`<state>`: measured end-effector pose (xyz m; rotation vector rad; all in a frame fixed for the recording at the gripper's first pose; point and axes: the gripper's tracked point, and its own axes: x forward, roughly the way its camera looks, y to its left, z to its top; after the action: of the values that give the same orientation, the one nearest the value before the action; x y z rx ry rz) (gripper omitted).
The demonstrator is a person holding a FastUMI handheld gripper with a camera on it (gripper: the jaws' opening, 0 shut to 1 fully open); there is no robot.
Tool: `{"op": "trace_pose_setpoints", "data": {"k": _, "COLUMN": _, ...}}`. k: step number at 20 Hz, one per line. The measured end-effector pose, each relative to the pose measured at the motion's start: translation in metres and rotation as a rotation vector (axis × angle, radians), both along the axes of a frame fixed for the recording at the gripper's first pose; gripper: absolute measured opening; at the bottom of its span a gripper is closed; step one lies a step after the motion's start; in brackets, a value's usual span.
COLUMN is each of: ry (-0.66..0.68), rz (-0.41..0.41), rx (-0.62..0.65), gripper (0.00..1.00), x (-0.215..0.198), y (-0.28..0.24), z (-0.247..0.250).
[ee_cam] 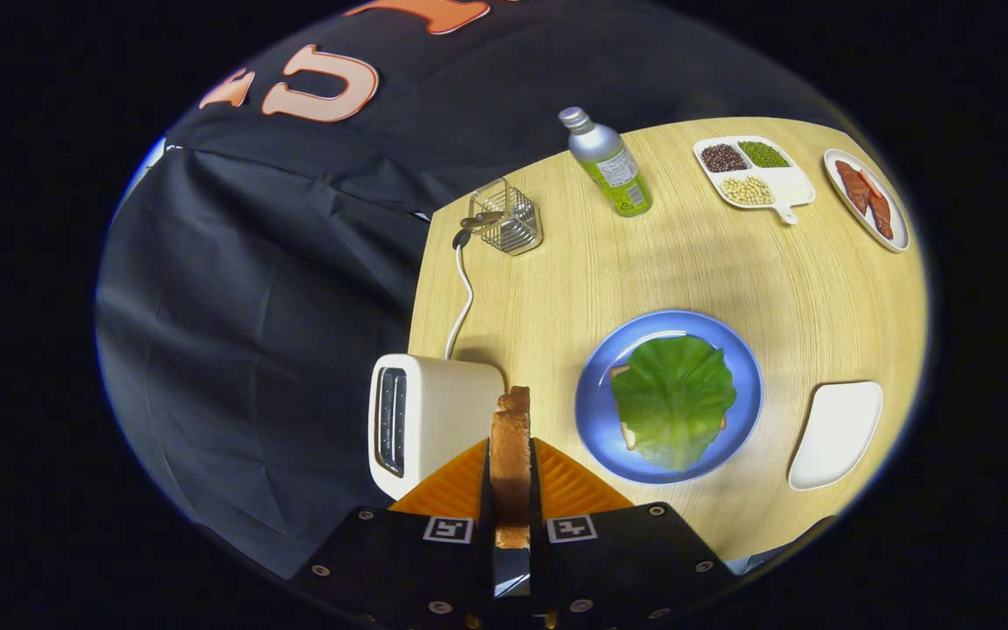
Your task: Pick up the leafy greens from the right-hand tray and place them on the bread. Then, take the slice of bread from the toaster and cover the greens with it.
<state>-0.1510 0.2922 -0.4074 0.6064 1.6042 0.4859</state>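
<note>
The gripper (511, 490) had its two orange fingers (454, 486) closed narrowly on a slice of toasted bread (511, 459), which stood on edge between them, crust toward the camera, with both fingers pressing its faces. The slice was held in the air above the wooden bench (556, 280), just beside the white toaster (425, 420), whose slot faced the bench's edge and whose white cord (465, 302) ran away toward a small wire basket (508, 217). Beyond the fingers and to their right sat a blue plate (596, 402) carrying a lower slice of bread (622, 430), mostly covered by a large green lettuce leaf (675, 401) lying flat on it. Near the plate's right side lay a white tray (836, 433). Farther across the bench stood a silver bottle with a green label (609, 164), a divided white dish of beans (753, 173), and a small white plate with strips of reddish meat (867, 199).
</note>
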Motion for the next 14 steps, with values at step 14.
{"op": "trace_pose_setpoints", "data": {"k": 14, "ry": 0.02, "rz": -0.015, "rx": 0.048, "gripper": 0.16, "x": -0.019, "y": -0.027, "z": -0.082}}
